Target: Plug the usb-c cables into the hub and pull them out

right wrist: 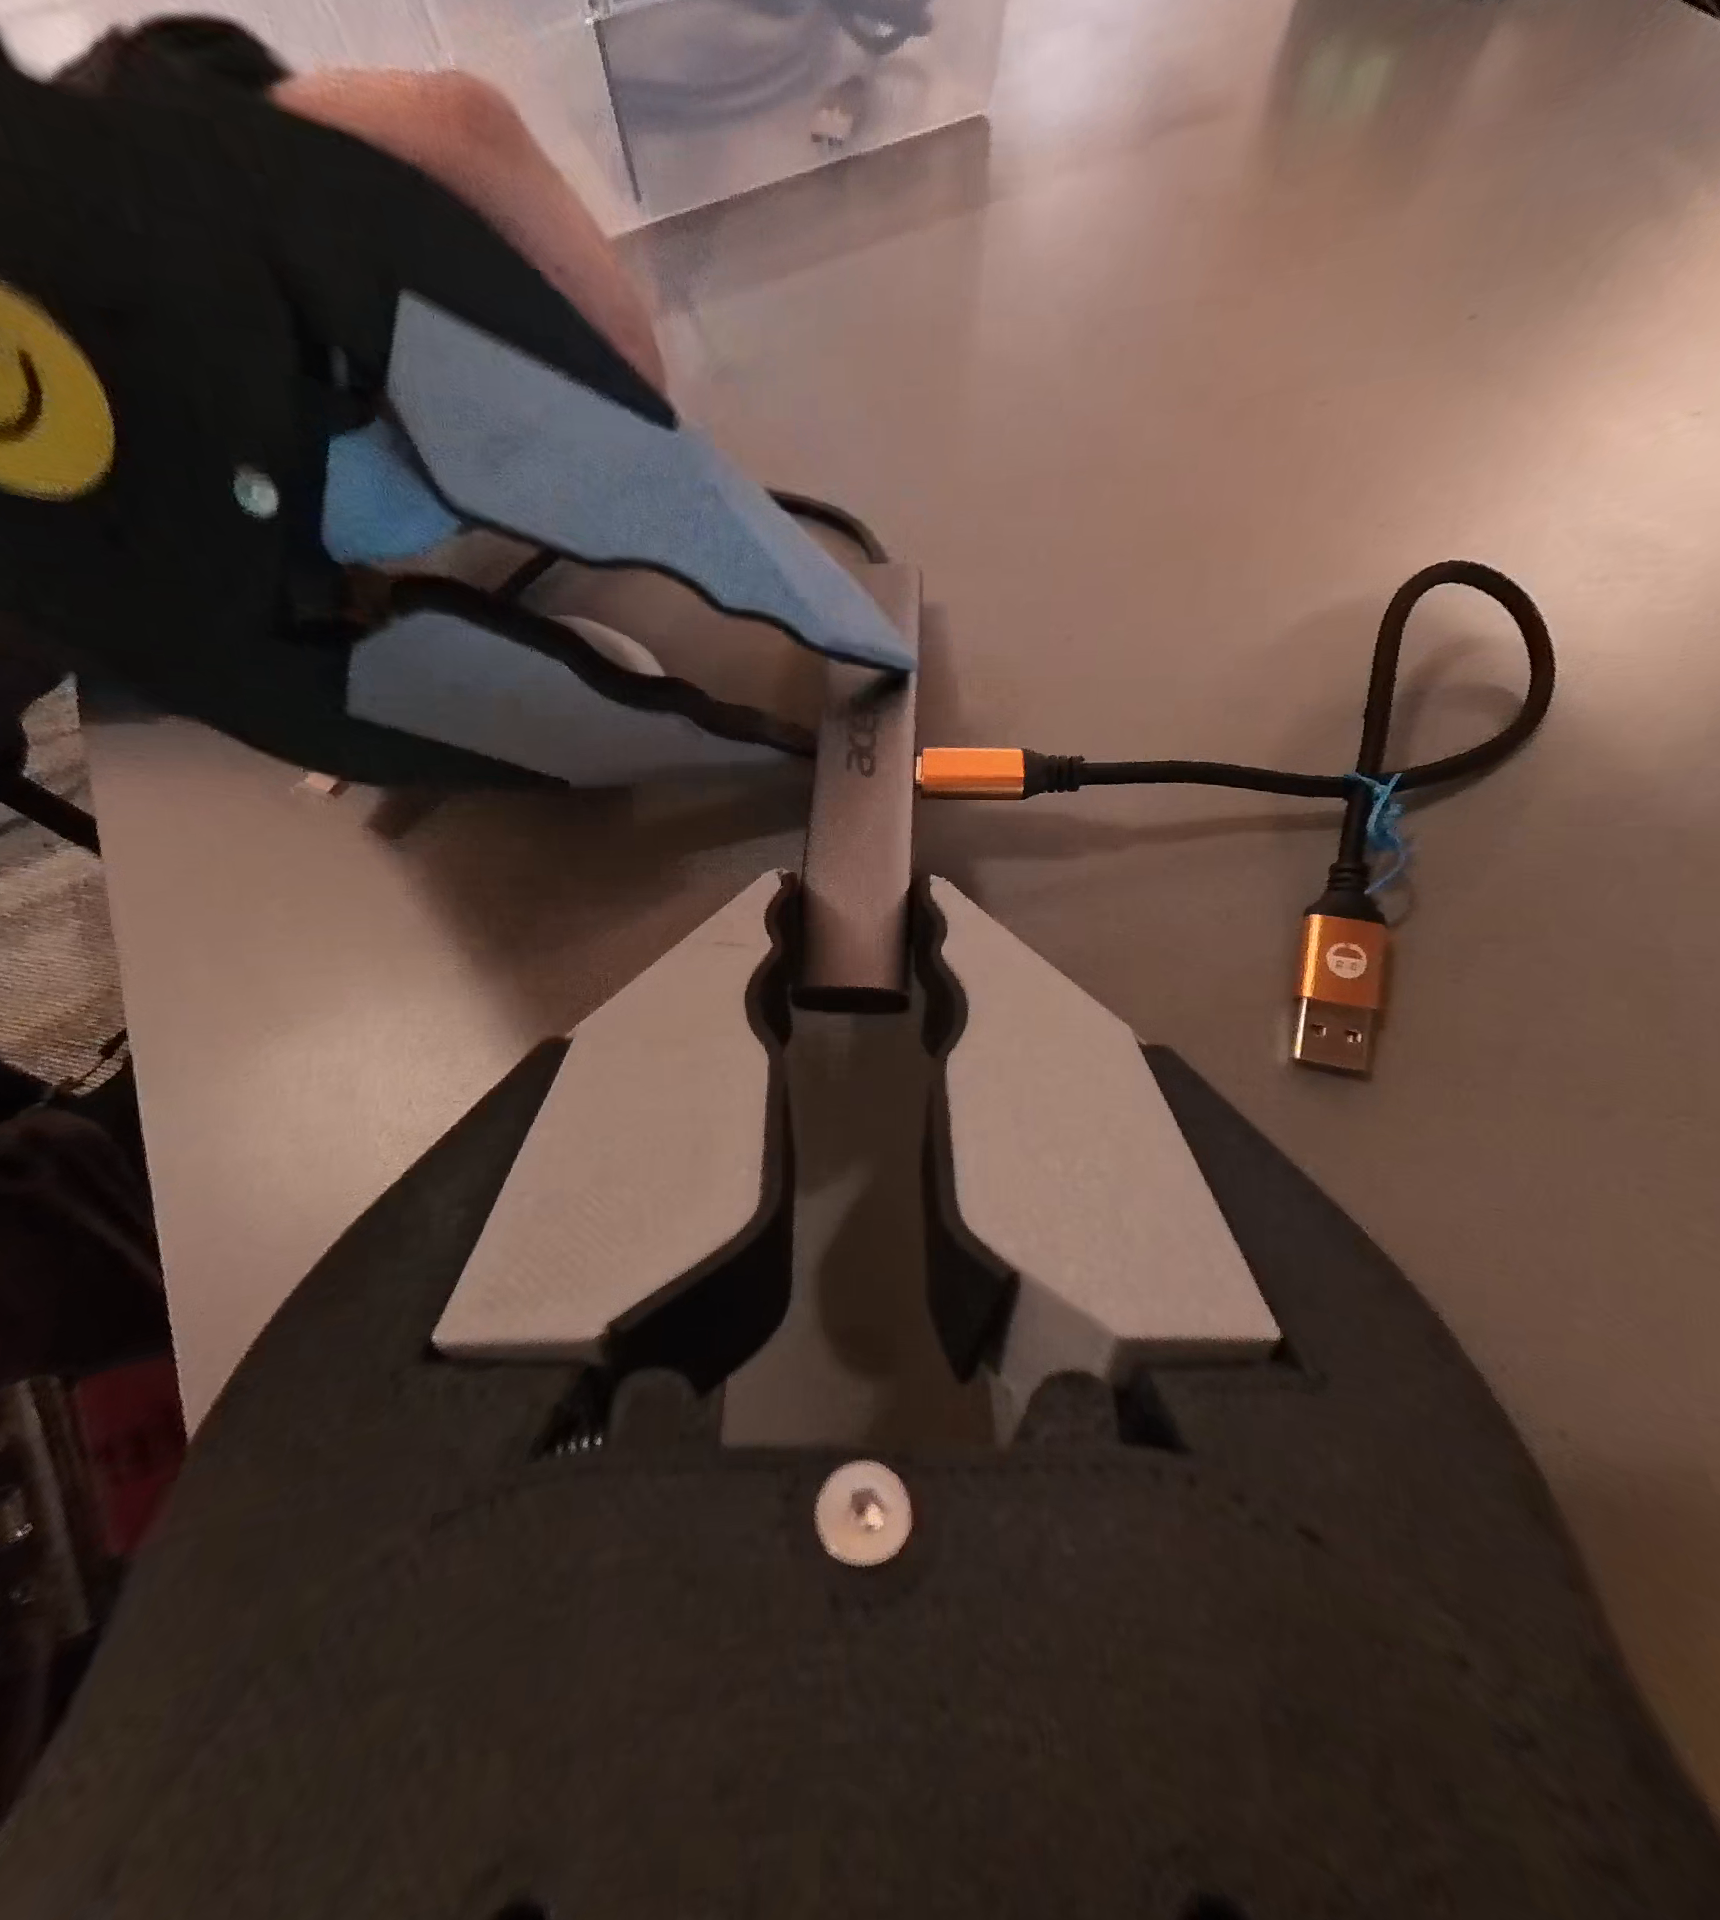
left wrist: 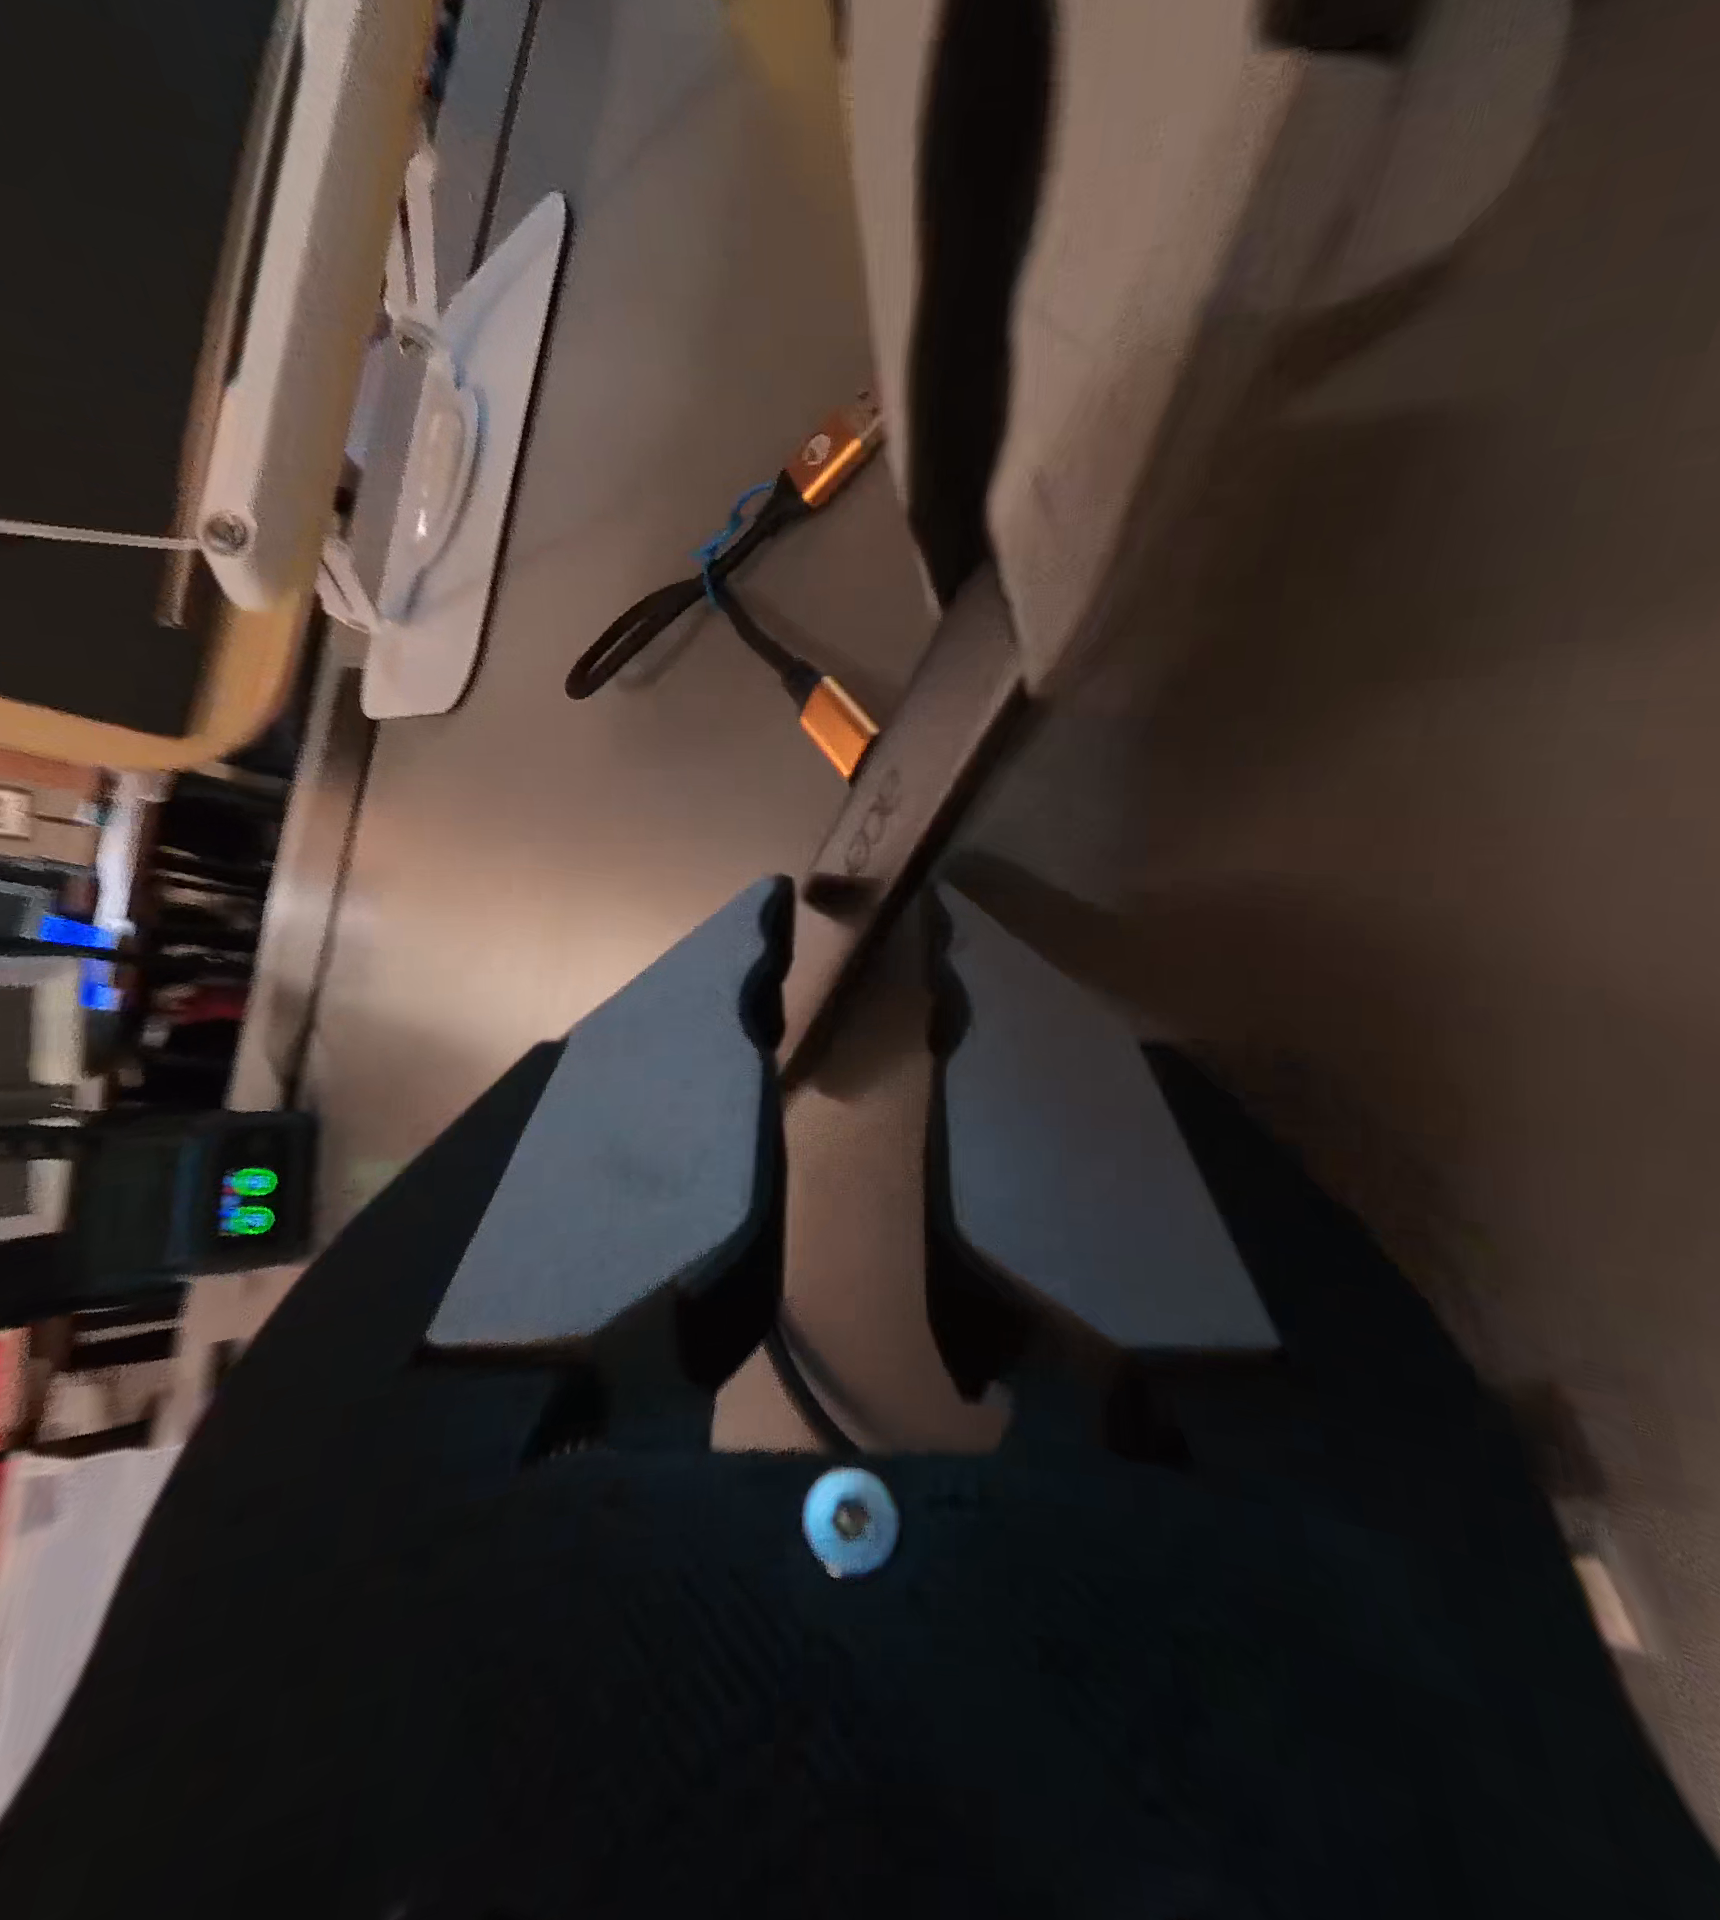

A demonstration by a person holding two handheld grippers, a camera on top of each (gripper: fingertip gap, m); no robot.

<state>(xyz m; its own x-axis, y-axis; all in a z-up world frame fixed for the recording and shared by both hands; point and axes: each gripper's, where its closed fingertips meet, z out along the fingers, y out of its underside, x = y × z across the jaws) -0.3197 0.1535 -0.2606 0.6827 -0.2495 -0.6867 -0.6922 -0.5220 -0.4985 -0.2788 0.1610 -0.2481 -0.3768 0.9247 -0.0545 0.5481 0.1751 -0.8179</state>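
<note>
The hub was a slim grey metal bar lying on the table, and both tools were on it. The right gripper pinched its near end between the two fingertips. The left gripper came from the left side, its blue fingers reaching the far part of the hub; in its own view the left gripper looked closed on the hub's edge, though the blur made this less sure.

The cable was short, black and braided, with an orange plug seated in the hub's right side. Its other end, a wider orange plug, lay free on the table, and a blue tie held the loop together.

I judged the hub light, stiff and rather slippery (smooth metal), so it needed a hold on its long edges. The cable was soft, so pulling should be done at the rigid orange shell, straight outward, not at the cord
</note>
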